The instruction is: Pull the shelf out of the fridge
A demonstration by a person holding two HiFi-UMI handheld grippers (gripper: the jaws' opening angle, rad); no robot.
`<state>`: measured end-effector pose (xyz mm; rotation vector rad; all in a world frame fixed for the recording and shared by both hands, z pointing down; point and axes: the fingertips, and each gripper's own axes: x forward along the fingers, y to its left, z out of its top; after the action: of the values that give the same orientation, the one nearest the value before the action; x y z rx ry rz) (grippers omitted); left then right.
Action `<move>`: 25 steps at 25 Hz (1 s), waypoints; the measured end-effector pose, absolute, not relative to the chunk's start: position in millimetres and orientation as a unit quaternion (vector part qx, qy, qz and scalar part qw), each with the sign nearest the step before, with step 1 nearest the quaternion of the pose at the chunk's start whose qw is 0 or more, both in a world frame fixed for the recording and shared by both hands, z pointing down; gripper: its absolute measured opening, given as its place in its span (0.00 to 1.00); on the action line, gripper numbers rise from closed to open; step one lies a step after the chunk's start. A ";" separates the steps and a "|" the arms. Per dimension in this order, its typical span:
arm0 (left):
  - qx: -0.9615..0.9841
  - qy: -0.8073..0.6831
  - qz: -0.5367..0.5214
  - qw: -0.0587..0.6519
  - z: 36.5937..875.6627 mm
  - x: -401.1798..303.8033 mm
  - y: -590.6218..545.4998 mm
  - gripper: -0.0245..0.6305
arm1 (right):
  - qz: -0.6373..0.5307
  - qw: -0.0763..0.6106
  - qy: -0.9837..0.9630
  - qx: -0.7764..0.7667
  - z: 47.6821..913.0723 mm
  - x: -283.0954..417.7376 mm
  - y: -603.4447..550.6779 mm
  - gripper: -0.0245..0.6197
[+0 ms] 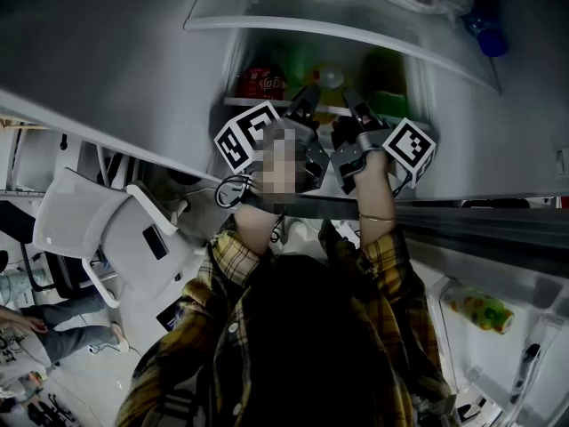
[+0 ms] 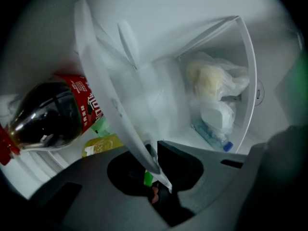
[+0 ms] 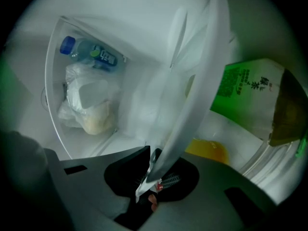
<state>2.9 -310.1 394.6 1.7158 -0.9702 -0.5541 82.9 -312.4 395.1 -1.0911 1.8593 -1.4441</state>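
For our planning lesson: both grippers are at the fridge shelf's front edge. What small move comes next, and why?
Probably a slow, level pull straight out: the left gripper and right gripper each clamp the shelf, and a cola bottle and green carton seem to rest on it.

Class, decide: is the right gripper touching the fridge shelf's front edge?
Touching. The right gripper view shows the right gripper with jaws pressed onto the shelf edge, no gap.
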 end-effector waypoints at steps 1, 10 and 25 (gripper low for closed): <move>0.716 -0.404 -0.231 0.520 394.4 3.0 -310.2 0.12 | -0.535 0.270 0.690 -0.405 394.9 82.8 -312.5 0.12; 0.722 -0.409 -0.220 0.513 393.9 4.5 -310.4 0.12 | -0.532 0.271 0.691 -0.407 394.3 84.2 -312.4 0.12; 0.721 -0.408 -0.217 0.516 393.3 -0.5 -302.9 0.12 | -0.529 0.266 0.694 -0.410 393.0 78.5 -303.9 0.12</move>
<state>-0.5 -302.9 393.3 1.7326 -0.9788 -0.5205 78.5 -303.9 393.0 -1.1083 1.8733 -1.4290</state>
